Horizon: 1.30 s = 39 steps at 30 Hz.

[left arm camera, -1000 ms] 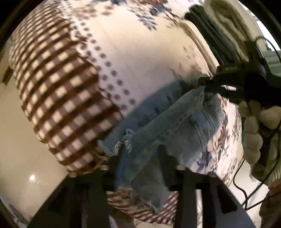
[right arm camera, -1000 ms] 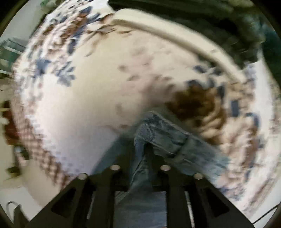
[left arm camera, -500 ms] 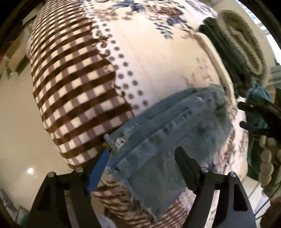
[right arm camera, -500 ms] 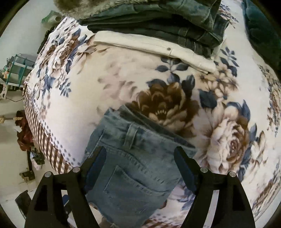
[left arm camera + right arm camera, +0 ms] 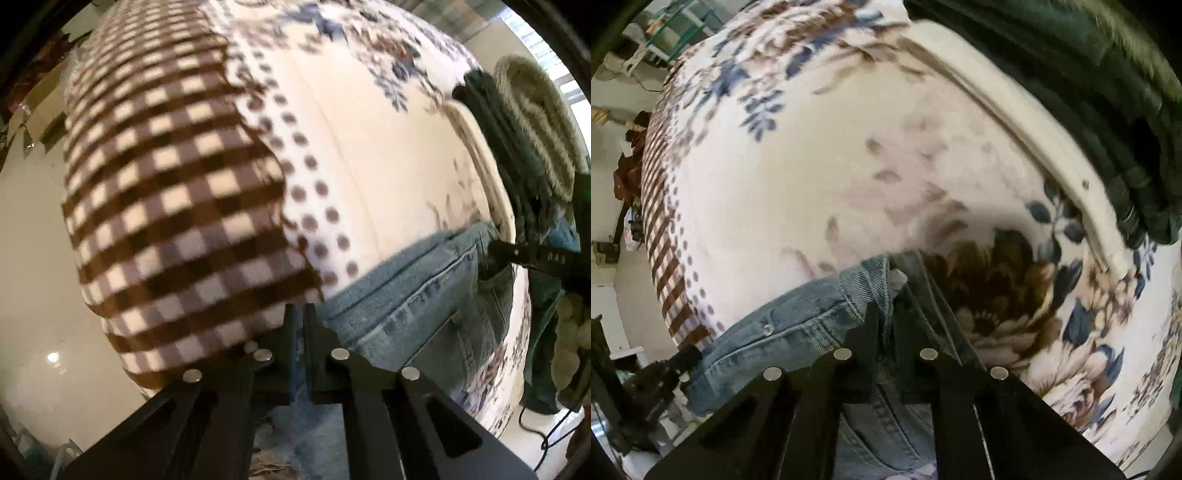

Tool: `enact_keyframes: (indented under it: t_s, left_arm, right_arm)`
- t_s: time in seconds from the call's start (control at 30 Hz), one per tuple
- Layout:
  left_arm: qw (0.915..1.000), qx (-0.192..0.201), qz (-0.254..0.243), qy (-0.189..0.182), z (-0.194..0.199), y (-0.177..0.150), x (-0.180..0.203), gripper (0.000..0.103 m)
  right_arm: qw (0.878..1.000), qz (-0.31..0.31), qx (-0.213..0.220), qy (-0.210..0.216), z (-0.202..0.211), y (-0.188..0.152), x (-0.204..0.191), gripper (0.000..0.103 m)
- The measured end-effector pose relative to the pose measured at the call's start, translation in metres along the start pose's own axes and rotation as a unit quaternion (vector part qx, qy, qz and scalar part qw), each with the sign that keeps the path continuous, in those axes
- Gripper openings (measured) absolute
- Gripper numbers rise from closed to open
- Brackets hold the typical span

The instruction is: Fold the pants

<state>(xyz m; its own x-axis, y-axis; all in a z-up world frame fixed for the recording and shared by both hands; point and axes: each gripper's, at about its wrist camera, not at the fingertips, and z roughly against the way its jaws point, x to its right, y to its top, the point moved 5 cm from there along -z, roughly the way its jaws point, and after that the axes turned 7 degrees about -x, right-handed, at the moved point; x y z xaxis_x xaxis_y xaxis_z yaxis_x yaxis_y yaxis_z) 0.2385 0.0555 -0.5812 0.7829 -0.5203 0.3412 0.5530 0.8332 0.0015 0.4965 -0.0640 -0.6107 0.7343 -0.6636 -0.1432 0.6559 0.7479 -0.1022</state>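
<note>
Light blue denim pants lie folded on a flowered and checked blanket. My left gripper is shut on the frayed leg-end edge of the pants at the blanket's checked border. My right gripper is shut on the waistband end of the pants, next to a brown flower print. The right gripper's fingers show at the far end of the pants in the left wrist view.
A stack of folded clothes, dark green with a cream piece under it, lies on the blanket beyond the pants; it also shows in the left wrist view. Shiny floor lies past the blanket's left edge.
Half a second ago both grippers were open above the flat pants. Both have since dropped down and shut on opposite ends of the pants.
</note>
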Motion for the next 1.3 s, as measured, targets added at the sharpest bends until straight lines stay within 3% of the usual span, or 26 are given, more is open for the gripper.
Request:
enact_keyframes:
  t_s: [0.2,0.3,0.37,0.4,0.47,0.5,0.53,0.6,0.73,0.8,0.93,1.0,1.17,1.3]
  left_arm:
    - [0.9990,0.036,0.024,0.011,0.022,0.018,-0.026,0.001]
    - [0.9989,0.028,0.036,-0.005,0.025,0.019,-0.029,0.003]
    - [0.9974,0.022,0.055,-0.040,0.032,0.012,-0.026,0.003]
    - [0.9960,0.020,0.063,-0.060,0.035,0.006,-0.023,0.007]
    - [0.9907,0.010,0.084,-0.107,0.041,-0.013,-0.017,0.048]
    - [0.9881,0.004,0.094,-0.122,0.043,-0.021,-0.014,0.092]
    - [0.9842,0.000,0.108,-0.140,0.045,-0.035,-0.011,0.102]
    - [0.9767,-0.011,0.140,-0.162,0.045,-0.061,-0.006,0.102]
    - [0.9454,-0.052,0.247,-0.206,0.027,-0.131,0.002,0.102]
    - [0.9231,-0.074,0.305,-0.222,0.012,-0.162,0.005,0.102]
    - [0.8453,-0.127,0.439,-0.276,-0.029,-0.216,0.017,0.102]
    - [0.8230,-0.131,0.470,-0.292,-0.042,-0.227,0.023,0.102]
    - [0.8087,-0.113,0.493,-0.300,-0.066,-0.223,0.026,0.102]
    - [0.7972,-0.082,0.520,-0.295,-0.080,-0.213,0.015,0.102]
  right_arm:
    - [1.000,-0.010,0.021,-0.002,0.012,0.007,-0.001,0.006]
    - [1.000,-0.003,0.003,-0.020,-0.001,0.008,-0.004,0.006]
    - [1.000,-0.017,-0.008,-0.008,-0.002,0.004,0.000,0.009]
    - [1.000,-0.023,-0.006,0.003,0.000,0.000,0.003,0.016]
    - [0.999,-0.037,-0.002,0.018,0.010,-0.015,0.011,0.047]
    - [0.998,-0.047,0.004,0.028,0.018,-0.030,0.018,0.071]
    - [0.998,-0.053,0.009,0.033,0.023,-0.042,0.023,0.080]
    - [0.996,-0.073,0.016,0.041,0.032,-0.073,0.036,0.080]
    - [0.991,-0.121,0.006,0.061,0.029,-0.136,0.060,0.083]
    - [0.989,-0.135,0.000,0.051,0.019,-0.169,0.072,0.083]
    - [0.983,-0.168,-0.021,0.071,-0.003,-0.205,0.089,0.083]
    - [0.982,-0.170,-0.027,0.071,-0.013,-0.216,0.093,0.083]
    - [0.981,-0.172,-0.024,0.086,-0.023,-0.221,0.101,0.083]
    - [0.975,-0.181,-0.012,0.126,-0.030,-0.202,0.108,0.083]
